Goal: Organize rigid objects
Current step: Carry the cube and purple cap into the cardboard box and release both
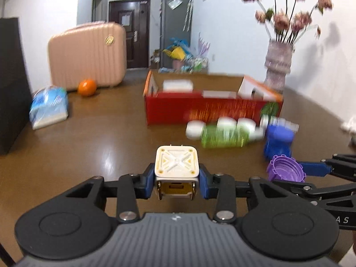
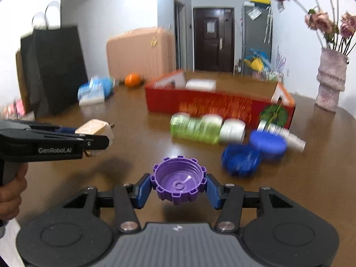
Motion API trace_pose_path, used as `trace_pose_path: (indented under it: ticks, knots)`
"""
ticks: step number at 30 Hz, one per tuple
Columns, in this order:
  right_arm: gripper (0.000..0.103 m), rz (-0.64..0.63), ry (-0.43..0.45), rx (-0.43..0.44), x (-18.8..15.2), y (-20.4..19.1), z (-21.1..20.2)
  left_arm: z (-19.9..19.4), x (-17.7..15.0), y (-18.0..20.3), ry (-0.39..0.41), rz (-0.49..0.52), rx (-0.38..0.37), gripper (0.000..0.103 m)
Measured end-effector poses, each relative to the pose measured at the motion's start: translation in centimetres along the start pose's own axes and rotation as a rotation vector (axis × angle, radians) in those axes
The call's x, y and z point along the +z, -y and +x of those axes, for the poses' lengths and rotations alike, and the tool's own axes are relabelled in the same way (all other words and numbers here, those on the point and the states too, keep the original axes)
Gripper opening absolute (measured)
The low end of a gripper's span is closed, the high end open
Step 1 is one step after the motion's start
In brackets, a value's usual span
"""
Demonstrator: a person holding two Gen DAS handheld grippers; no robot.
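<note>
Holding a white plug adapter pinched narrow in our left gripper and a purple toothed cap clamped open side up in our right gripper, we kept both clear above the table. We judged this suited a carry toward the red box near the far edge. Green bottle and blue lids lay just before it, untouched.

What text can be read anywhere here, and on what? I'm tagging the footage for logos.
"GenRobot.AI": on the side of the left gripper, right wrist view.
"A S": letters on the right gripper's body, cut off, left wrist view.
Suitcase emblem, red box print, door notice: too blurred.
</note>
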State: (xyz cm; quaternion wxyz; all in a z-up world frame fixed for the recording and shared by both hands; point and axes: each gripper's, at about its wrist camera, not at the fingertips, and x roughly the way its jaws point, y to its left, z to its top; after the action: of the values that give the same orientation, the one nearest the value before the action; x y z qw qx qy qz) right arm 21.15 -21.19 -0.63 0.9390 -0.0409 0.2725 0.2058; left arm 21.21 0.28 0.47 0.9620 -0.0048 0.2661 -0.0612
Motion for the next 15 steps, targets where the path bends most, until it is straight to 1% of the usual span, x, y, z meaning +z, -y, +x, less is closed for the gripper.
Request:
trace_pose_path:
  ticks: [1,4,5,7,9,11,13,15]
  knots:
    - [0.052,0.004,0.025,0.0,1.1,0.7,0.0,0.4,1.7,-0.2,0.019,-0.001,-0.039,0.039]
    - [0.052,0.017,0.083,-0.001,4.8,3.2,0.6,2.0,6.7,-0.5,0.074,0.017,-0.108,0.039]
    - [0.052,0.019,0.099,-0.009,5.9,4.1,0.9,3.0,8.4,-0.4,0.085,0.04,-0.117,0.039]
    - [0.052,0.012,0.122,-0.04,8.3,6.0,2.2,5.8,10.9,-0.1,0.078,0.08,-0.097,0.039]
    - [0.052,0.031,0.115,-0.058,10.2,7.8,4.0,10.0,13.4,-0.1,0.016,0.081,-0.058,0.039]
    - [0.052,0.047,0.103,-0.059,12.1,9.8,6.3,13.6,14.9,-0.6,-0.043,0.066,-0.045,0.039]
    - [0.052,0.052,0.079,-0.066,14.0,11.4,9.2,16.9,15.7,-1.3,-0.11,0.038,-0.033,0.039]
    - [0.052,0.101,0.046,-0.068,15.6,13.2,12.3,19.4,15.9,-1.8,-0.174,0.02,-0.017,0.039]
